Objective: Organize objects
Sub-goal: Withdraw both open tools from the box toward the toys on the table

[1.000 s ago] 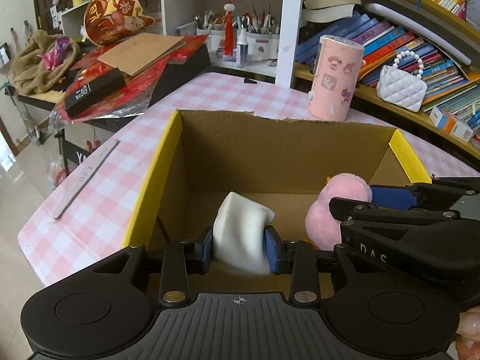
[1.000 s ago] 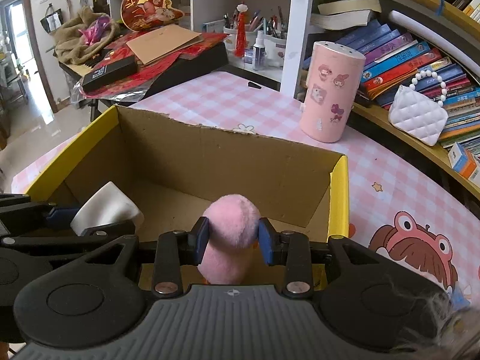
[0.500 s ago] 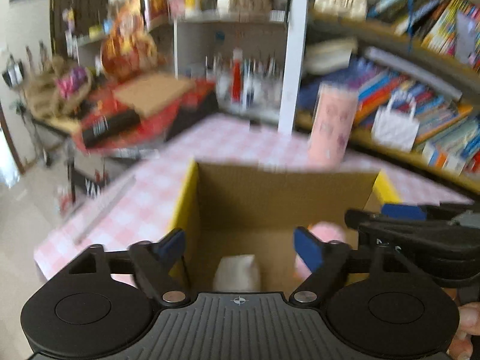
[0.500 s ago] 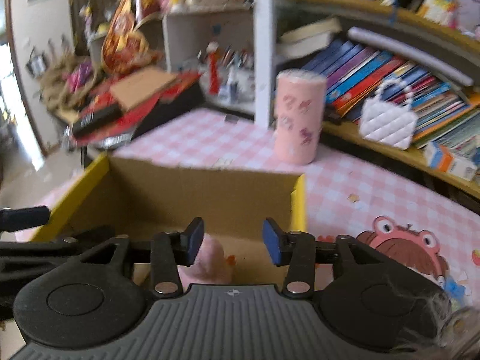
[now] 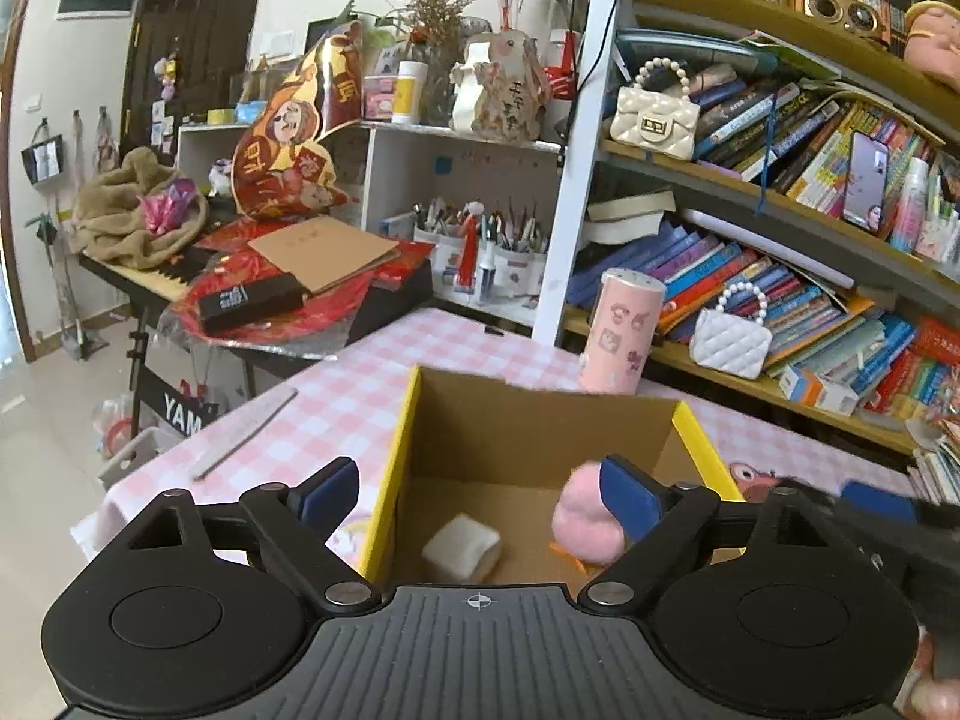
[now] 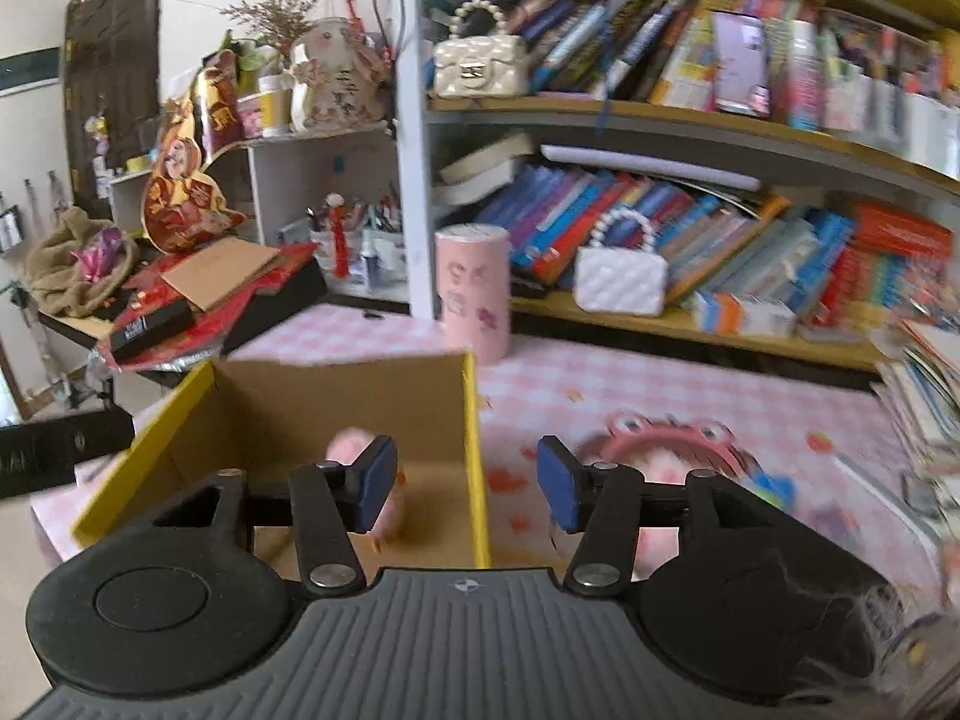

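Left claw (image 5: 477,495) just opened wide; right claw (image 6: 467,482) just opened, empty

Both tongs (image 5: 480,492) (image 6: 467,477): blk plastic body, ribbed top, blue pads, silver screws.

Pink-and-white checked tablecloth (image 5: 360,384), yellow-edged brown cardboard box (image 5: 528,438), pink plush (image 5: 585,519), white block (image 5: 462,546), blue-padded black tongs (image 5: 480,495)

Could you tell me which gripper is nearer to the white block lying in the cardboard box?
Left. The left gripper hangs open just above and behind the white block; the right gripper is off to the block's right, straddling the cardboard box's right wall.
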`<action>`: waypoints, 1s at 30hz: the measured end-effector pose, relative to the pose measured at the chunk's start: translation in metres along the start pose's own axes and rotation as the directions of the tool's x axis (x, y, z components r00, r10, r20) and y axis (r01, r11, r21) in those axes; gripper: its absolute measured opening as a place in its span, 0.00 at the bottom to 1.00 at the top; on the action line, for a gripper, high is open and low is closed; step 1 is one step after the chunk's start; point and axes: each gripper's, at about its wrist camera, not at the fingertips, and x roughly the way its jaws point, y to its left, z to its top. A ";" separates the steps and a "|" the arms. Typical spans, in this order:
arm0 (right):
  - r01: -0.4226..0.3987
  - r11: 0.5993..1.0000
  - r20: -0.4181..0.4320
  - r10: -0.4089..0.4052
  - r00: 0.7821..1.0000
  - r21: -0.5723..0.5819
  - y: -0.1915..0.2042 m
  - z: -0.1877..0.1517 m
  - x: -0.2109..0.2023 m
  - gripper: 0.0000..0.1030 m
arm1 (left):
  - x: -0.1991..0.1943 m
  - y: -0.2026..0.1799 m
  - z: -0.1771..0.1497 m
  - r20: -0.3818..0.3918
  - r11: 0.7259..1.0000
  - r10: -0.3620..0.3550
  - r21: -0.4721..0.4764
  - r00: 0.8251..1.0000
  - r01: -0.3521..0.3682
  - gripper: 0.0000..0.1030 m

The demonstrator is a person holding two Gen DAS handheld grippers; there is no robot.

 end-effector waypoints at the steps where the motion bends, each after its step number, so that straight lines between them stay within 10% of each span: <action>1: 0.010 1.000 -0.008 -0.010 1.000 0.004 0.001 -0.008 -0.007 0.49 | -0.004 0.001 -0.004 -0.006 1.000 -0.003 0.005 1.000 0.003 0.87; 18: 0.180 0.983 -0.158 -0.173 0.972 0.033 0.006 -0.120 -0.098 0.55 | -0.064 -0.003 -0.093 -0.149 0.990 -0.030 0.135 0.988 0.050 0.87; 30: 0.356 0.924 -0.213 -0.323 0.922 0.137 -0.034 -0.146 -0.137 0.55 | -0.077 -0.044 -0.119 -0.237 0.948 -0.155 0.238 0.959 0.212 0.87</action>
